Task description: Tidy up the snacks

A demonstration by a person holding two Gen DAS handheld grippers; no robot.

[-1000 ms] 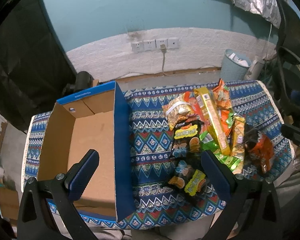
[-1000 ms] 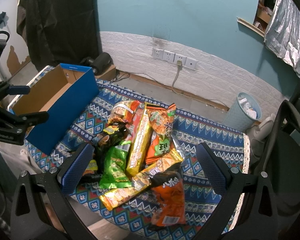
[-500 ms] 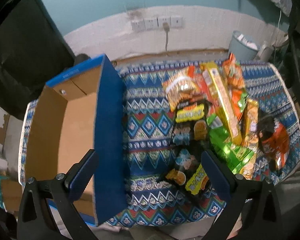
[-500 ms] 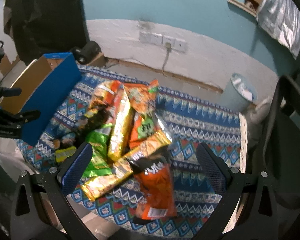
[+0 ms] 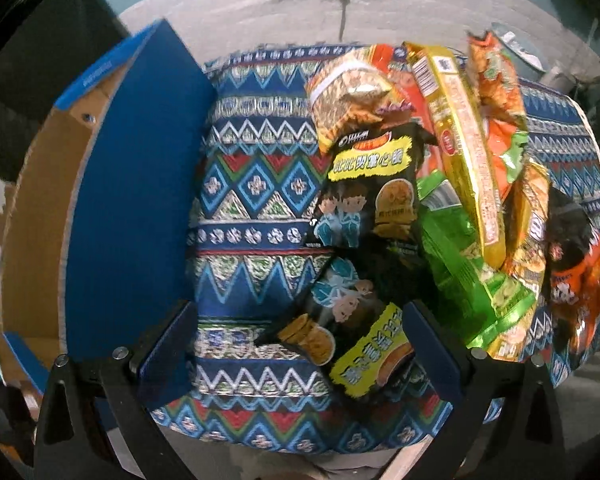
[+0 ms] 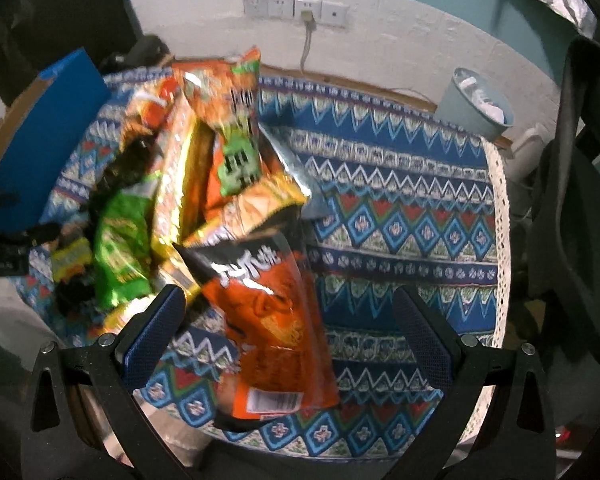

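A pile of snack bags lies on a patterned tablecloth point(image 5: 252, 184). My left gripper point(image 5: 300, 344) is open, low over a black-and-yellow bag point(image 5: 352, 340) at the pile's near edge; a second black bag point(image 5: 372, 188), a green bag point(image 5: 464, 264) and a long yellow pack point(image 5: 460, 136) lie beyond. An open blue cardboard box point(image 5: 128, 208) stands to the left. My right gripper point(image 6: 288, 328) is open, its fingers either side of an orange-and-black bag point(image 6: 272, 320). The green bag point(image 6: 120, 240) and the box point(image 6: 44, 136) lie left in the right wrist view.
A pale bin point(image 6: 480, 104) stands on the floor behind the table, with wall sockets point(image 6: 296, 8) above. A black chair point(image 6: 580, 200) is at the right. The cloth's right half point(image 6: 400, 208) is bare. The table's front edge is just below both grippers.
Both grippers have come down and forward toward the pile. The left has shifted right from over the box to the black-and-yellow bag. The right now straddles the orange-and-black bag.
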